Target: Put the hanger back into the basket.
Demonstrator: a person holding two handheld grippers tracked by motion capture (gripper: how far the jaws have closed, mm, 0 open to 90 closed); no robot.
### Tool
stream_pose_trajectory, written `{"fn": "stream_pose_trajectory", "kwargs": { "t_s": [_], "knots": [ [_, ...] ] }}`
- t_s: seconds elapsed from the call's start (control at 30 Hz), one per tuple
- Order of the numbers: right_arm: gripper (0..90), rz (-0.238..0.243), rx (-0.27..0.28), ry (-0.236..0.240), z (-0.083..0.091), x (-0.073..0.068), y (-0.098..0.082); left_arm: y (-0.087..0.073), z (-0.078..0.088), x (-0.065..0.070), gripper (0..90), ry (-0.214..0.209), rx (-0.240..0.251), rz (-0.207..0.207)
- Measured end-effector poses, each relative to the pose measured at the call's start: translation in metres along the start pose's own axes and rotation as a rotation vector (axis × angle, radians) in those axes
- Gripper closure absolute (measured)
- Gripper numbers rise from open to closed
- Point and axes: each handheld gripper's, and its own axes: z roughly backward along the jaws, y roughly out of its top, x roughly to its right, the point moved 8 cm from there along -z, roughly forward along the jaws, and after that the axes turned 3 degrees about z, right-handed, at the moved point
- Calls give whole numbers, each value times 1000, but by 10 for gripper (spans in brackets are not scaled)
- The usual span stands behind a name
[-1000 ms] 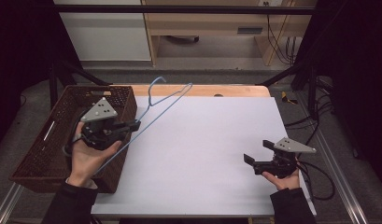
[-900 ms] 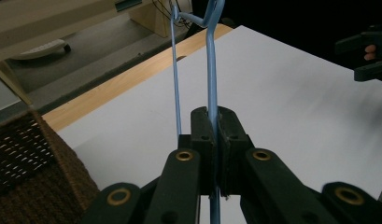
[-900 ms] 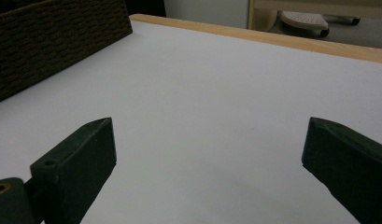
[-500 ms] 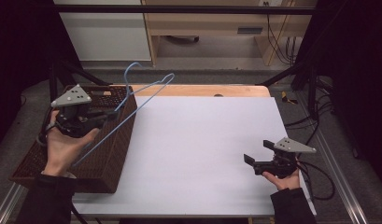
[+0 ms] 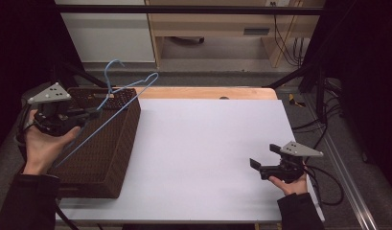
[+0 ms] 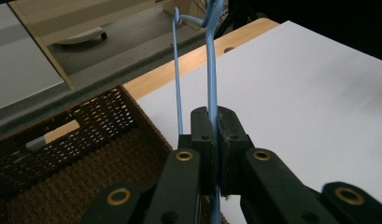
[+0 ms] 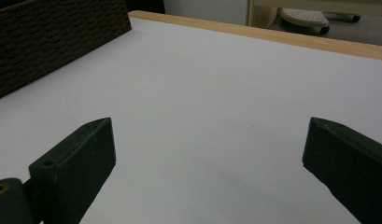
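left gripper (image 6: 211,122) clamping blue hanger (image 5: 118,98), apparently above basket (image 5: 106,143)

Light blue hanger (image 5: 118,98), dark brown woven basket (image 5: 112,143), white table (image 5: 203,148).

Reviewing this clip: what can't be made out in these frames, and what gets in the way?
- High view: the floor of the wicker basket is hidden by its near wall, the left gripper and the hand.
- Left gripper view: the blue wire hanger runs off the top edge, so its full shape is cut off; something pale in the basket is too dim to identify.
- Right gripper view: the right gripper is cropped by the bottom edge.
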Motion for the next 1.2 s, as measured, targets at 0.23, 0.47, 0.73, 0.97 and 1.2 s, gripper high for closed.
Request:
{"fn": "stream_pose_trajectory", "kwargs": {
  "t_s": [0.23,0.47,0.73,0.97,1.2],
  "knots": [
    [28,2,1,0,1,0,0,-12,2,-20,871,30,-18,19],
    [27,-1,-2,0,0,0,-1,-25,8,-41,871,65,-24,63],
    [27,0,-5,0,-1,0,-1,-44,12,-62,871,106,-64,90],
    [27,0,-5,1,-1,0,-2,-60,13,-72,871,120,-109,93],
    [27,2,-9,1,-2,0,-2,-75,4,-78,871,127,-146,88]
  ]
}}
